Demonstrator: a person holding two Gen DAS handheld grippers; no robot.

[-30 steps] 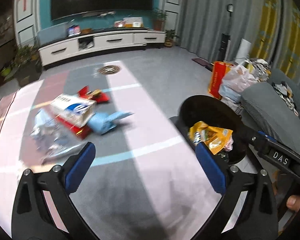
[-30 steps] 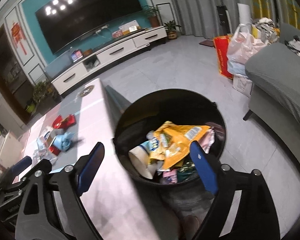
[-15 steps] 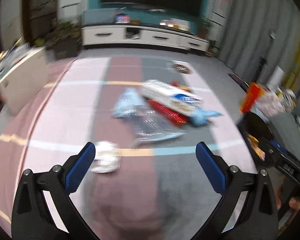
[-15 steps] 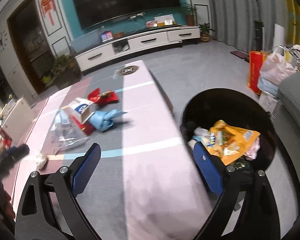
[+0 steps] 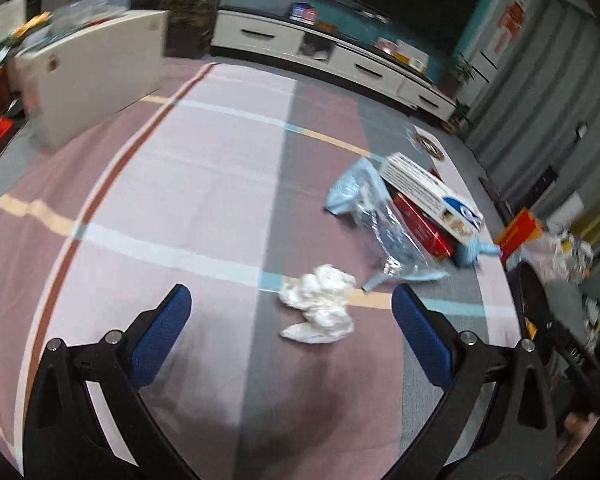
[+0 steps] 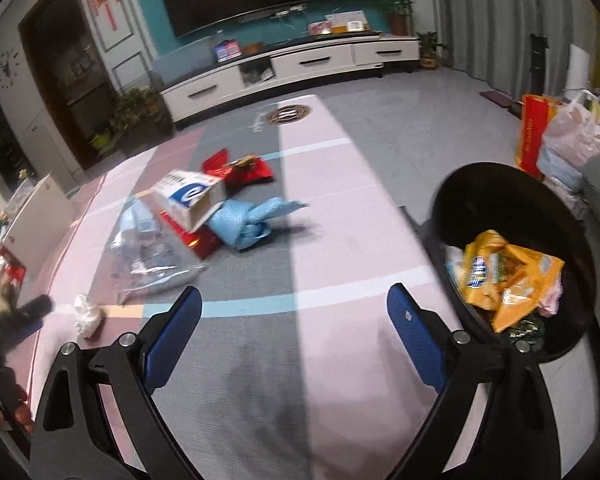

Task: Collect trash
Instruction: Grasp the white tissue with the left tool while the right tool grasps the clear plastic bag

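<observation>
The left tongs (image 5: 291,306) are held wide apart and empty above the striped pink, grey and mauve cloth-covered worktop (image 5: 204,184), and one crumpled white tissue wad (image 5: 318,309) is seen lying between the blue pads, nearer the right one, untouched. A broad bare stretch of worktop is left open from 9 to 12 o'clock of the wad, up to the left edge marked by a brown stripe. At 1 o'clock of the wad, close by, a heap of litter is gathered: one clear crinkled plastic wrapper (image 5: 384,224), one white cardboard box with blue print (image 5: 430,196) resting tilted on one flat red packet (image 5: 422,228), and one pale blue crumpled bag (image 5: 472,250) at the heap's far right end, close to the worktop's right edge. The right tongs (image 6: 294,310) are likewise spread apart and empty, over bare cloth near the same right edge. Just past that edge, at 3 o'clock in the right wrist view, one round black bin (image 6: 512,216) is found below, with a yellow snack bag (image 6: 504,276) on top of its contents. One more red wrapper (image 6: 240,168) is seen behind the box.
</observation>
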